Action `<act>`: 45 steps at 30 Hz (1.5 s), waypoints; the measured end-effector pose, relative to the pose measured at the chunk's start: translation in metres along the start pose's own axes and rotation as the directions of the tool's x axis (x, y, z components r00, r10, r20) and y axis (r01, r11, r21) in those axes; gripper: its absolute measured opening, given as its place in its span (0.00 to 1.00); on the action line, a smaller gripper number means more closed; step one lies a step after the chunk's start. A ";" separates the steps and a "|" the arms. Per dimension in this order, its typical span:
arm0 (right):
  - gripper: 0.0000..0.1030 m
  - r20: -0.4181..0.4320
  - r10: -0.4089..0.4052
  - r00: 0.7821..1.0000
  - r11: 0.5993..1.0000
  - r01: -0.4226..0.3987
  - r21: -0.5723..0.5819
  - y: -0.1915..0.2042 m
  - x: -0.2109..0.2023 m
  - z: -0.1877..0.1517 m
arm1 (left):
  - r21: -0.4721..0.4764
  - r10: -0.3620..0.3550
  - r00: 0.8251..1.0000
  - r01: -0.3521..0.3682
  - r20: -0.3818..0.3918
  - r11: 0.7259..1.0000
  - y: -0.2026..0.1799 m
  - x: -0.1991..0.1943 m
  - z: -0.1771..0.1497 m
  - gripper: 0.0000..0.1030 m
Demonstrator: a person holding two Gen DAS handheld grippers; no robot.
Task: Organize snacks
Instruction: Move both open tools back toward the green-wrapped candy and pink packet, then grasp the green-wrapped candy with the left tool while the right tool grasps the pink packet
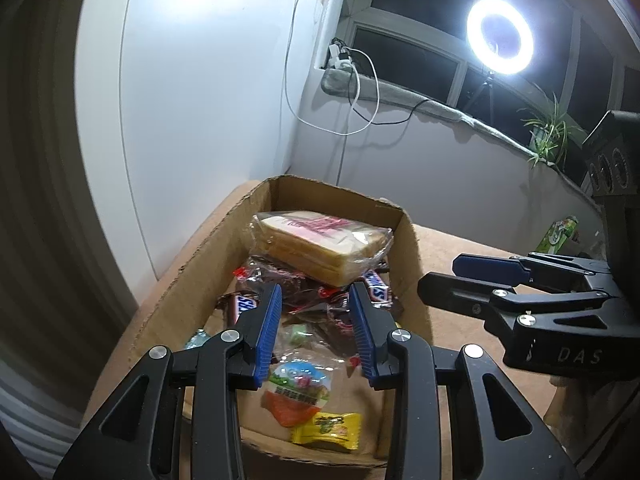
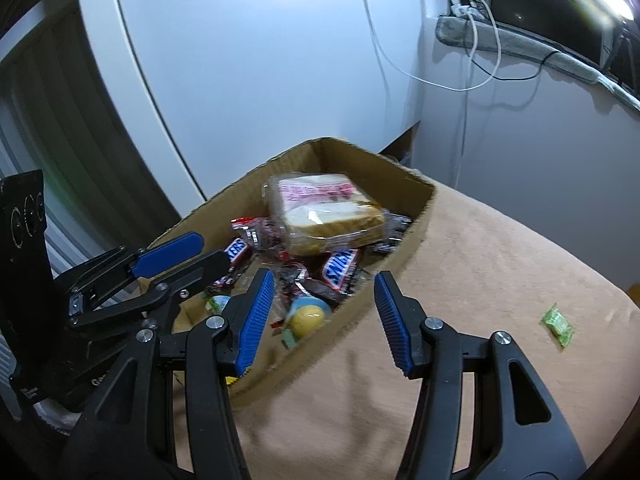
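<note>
An open cardboard box (image 1: 412,264) (image 2: 416,208) stands on a tan-covered table. It holds a wrapped sandwich (image 1: 324,244) (image 2: 324,212) on top of Snickers bars (image 1: 376,284) (image 2: 340,270), a yellow candy (image 1: 330,432), a jelly cup (image 1: 298,396) and a yellow ball-shaped sweet (image 2: 306,318). My left gripper (image 1: 316,336) is open and empty above the box's near end. My right gripper (image 2: 324,320) is open and empty over the box's right wall. A small green candy (image 2: 558,326) lies on the table to the right.
A green snack packet (image 1: 558,234) lies on the table at the far right. A white wall and cabinet stand behind the box. A ring light (image 1: 500,36), cables, a window sill and a plant (image 1: 548,132) are at the back right.
</note>
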State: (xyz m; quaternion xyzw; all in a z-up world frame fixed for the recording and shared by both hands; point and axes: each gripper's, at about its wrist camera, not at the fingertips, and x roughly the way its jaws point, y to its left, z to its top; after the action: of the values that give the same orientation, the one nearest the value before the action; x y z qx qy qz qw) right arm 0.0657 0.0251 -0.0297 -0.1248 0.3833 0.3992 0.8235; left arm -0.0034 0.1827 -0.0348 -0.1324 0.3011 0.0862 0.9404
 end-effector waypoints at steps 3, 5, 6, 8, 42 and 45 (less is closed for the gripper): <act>0.53 0.011 -0.012 1.000 1.000 0.011 0.025 -0.015 -0.008 -0.001 | 0.002 -0.016 1.000 0.016 0.000 1.000 -0.007 0.000 0.001 0.33; 0.53 0.019 -0.019 1.000 0.999 0.018 0.045 -0.026 -0.015 -0.003 | 0.009 -0.027 1.000 0.027 0.002 1.000 -0.015 0.000 0.001 0.33; 0.53 0.023 -0.023 0.999 0.998 0.022 0.056 -0.033 -0.019 -0.004 | 0.012 -0.032 0.999 0.032 0.001 0.999 -0.018 0.001 0.001 0.33; 0.53 0.029 -0.037 0.999 0.997 0.035 0.075 -0.047 -0.028 -0.008 | 0.026 -0.047 0.999 0.047 0.002 0.999 -0.028 0.001 0.002 0.33; 0.53 -0.154 -0.033 0.988 0.998 0.041 0.051 -0.180 -0.045 -0.114 | 0.121 -0.293 0.881 0.359 -0.371 0.926 -0.187 0.139 0.004 0.40; 0.53 -0.151 -0.012 0.989 0.999 0.020 0.051 -0.180 -0.041 -0.114 | 0.108 -0.300 0.867 0.369 -0.398 0.923 -0.193 0.155 0.004 0.40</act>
State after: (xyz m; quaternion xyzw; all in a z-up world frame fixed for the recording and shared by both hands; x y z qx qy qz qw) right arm 0.1249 -0.1736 -0.0945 -0.1361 0.4535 0.3719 0.7985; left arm 0.1701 0.0128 -0.0851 -0.1111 0.4536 -0.1334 0.8741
